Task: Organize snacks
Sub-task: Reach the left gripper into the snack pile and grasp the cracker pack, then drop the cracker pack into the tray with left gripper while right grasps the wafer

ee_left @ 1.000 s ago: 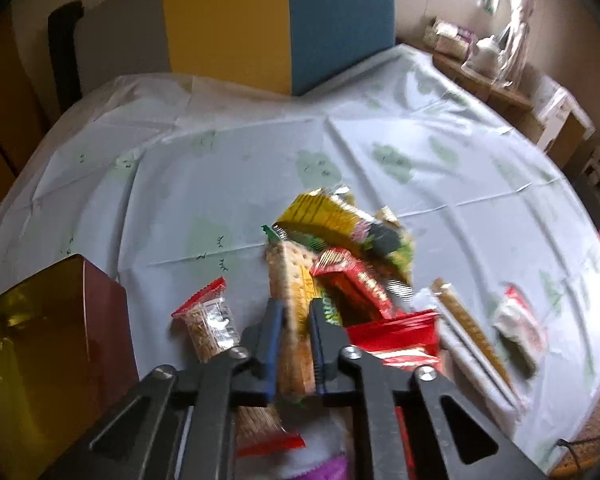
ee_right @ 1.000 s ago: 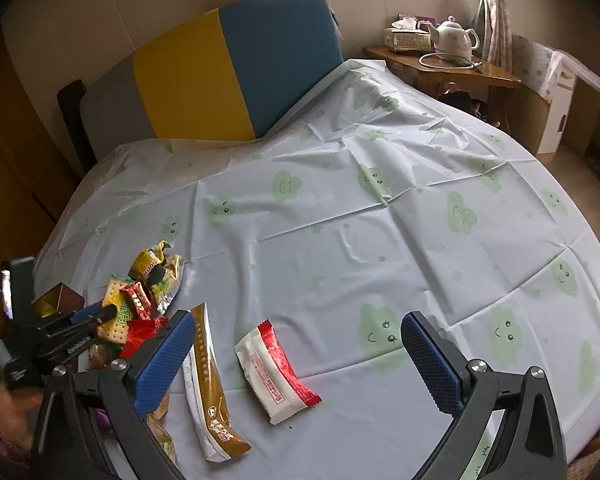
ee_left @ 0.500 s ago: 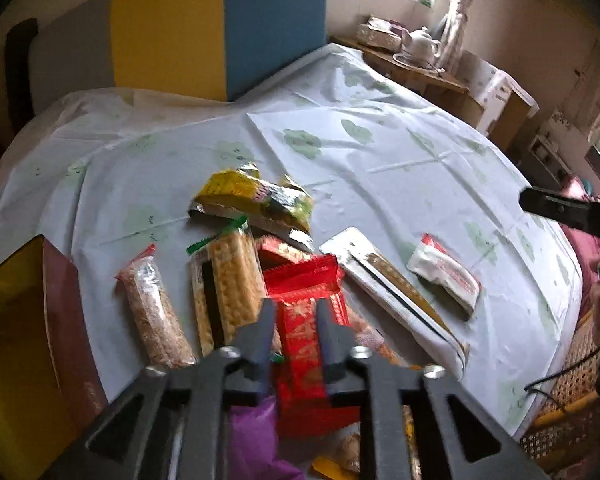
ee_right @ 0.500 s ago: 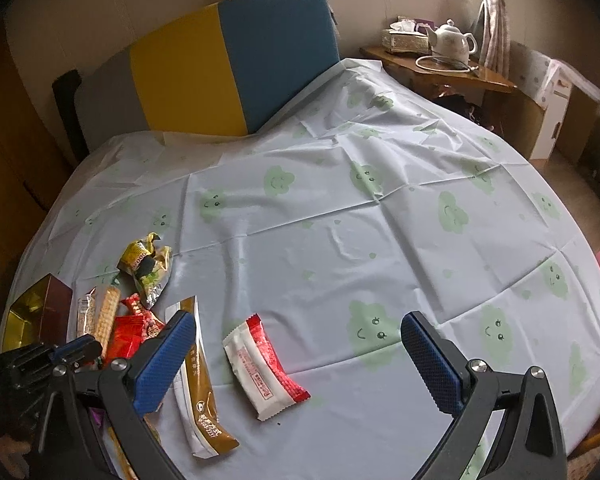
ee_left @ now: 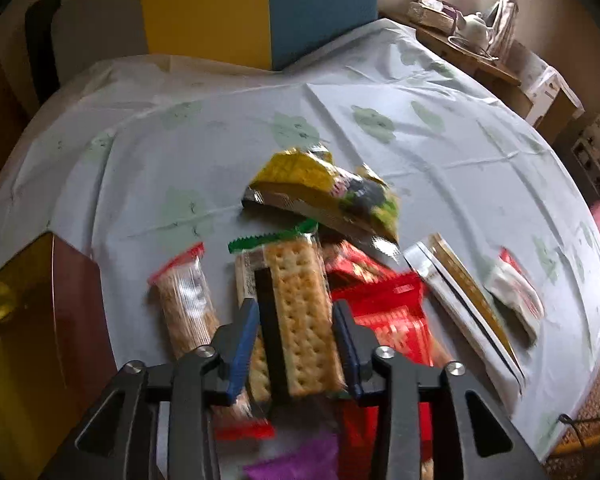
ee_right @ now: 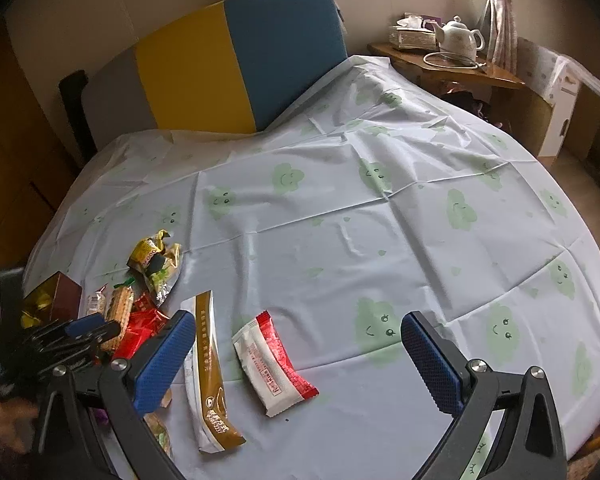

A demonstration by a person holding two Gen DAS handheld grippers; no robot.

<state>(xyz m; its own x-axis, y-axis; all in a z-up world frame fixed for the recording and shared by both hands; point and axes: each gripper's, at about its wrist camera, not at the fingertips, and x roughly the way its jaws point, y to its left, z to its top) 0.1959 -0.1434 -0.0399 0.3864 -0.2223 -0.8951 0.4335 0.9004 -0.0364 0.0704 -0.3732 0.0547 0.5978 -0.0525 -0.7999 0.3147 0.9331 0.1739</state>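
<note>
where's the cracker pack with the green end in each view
Left wrist: the cracker pack lies at lower centre, between the blue pads of the left gripper, whose jaws have just been opening.
Right wrist: the same pack is small at the far left edge, beside the red packets.
Shared landmark: the crumpled yellow wrapper just beyond it.

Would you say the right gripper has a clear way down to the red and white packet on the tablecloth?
Probably yes. The right gripper stands wide open with the red and white packet lying flat between its fingers, apart from the brown sachet, nothing on top.
</note>
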